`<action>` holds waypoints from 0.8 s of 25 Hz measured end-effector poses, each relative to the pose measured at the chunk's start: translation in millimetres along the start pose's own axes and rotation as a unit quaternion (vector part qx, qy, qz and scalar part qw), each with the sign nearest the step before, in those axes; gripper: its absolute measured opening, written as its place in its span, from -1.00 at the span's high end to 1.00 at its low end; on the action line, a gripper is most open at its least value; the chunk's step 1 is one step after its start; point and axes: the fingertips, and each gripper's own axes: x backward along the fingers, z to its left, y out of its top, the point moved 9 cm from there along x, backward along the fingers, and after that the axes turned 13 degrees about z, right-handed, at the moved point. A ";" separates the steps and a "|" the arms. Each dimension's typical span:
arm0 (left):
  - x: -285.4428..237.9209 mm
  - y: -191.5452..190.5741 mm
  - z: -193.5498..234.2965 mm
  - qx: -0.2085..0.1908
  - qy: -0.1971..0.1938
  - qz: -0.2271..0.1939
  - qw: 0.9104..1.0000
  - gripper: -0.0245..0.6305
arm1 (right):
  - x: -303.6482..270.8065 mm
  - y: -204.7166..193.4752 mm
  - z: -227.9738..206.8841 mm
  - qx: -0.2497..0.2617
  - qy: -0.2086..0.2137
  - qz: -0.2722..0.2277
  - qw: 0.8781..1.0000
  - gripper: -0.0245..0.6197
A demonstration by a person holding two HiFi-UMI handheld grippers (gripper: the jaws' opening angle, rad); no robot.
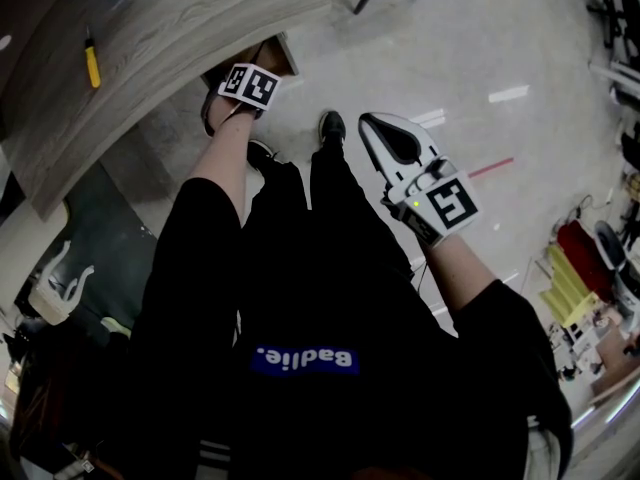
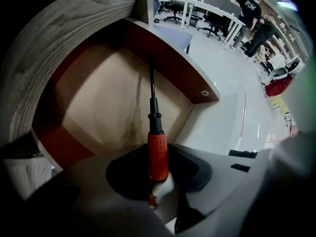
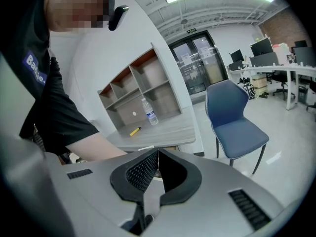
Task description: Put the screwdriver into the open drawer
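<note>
**Item:** screwdriver (image 2: 155, 122), with a red ribbed handle, a black collar and a thin dark shaft. **Location:** the handle is pinched between the pads of the left tongs (image 2: 158, 151), and the shaft runs straight out past their tips, point first. **Left tongs:** part-way closed on the handle and nothing else, aimed straight down. **Drawer** (image 2: 98, 93): open, with a pale bottom and red-brown walls. It sits directly ahead of the left tongs' tips and under the edge of the wooden table (image 1: 150, 38). The shaft lies over the drawer bottom, nearer the wall that borders the white floor (image 2: 222, 112). Whether the tip touches the bottom cannot be told. **Right tongs** (image 3: 158, 152): closed tip to tip and empty, held level well away from the drawer. **Step in hand (judged):** setting the tool down inside. **Handling notes (judged):** lower the left tongs until the tip rests on the bottom. Lean the tool toward the middle, away from the near wall, so it falls flat inside. Spread the pads slowly, then lift the tongs straight up, clear of the handle. The round handle may roll.
</note>
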 end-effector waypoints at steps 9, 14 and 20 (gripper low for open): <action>-9.6 8.4 0.5 0.020 0.000 0.019 1.000 0.58 | 12.2 -5.3 -10.8 -0.001 -0.027 0.008 1.000 0.83; -10.7 10.3 0.6 0.035 0.006 0.021 0.999 0.58 | 16.8 -9.4 -15.1 -0.001 -0.033 0.013 0.999 0.83; -11.6 10.0 0.0 0.036 0.007 0.024 0.999 0.57 | 18.5 -13.6 -17.3 -0.004 -0.033 0.014 0.999 0.83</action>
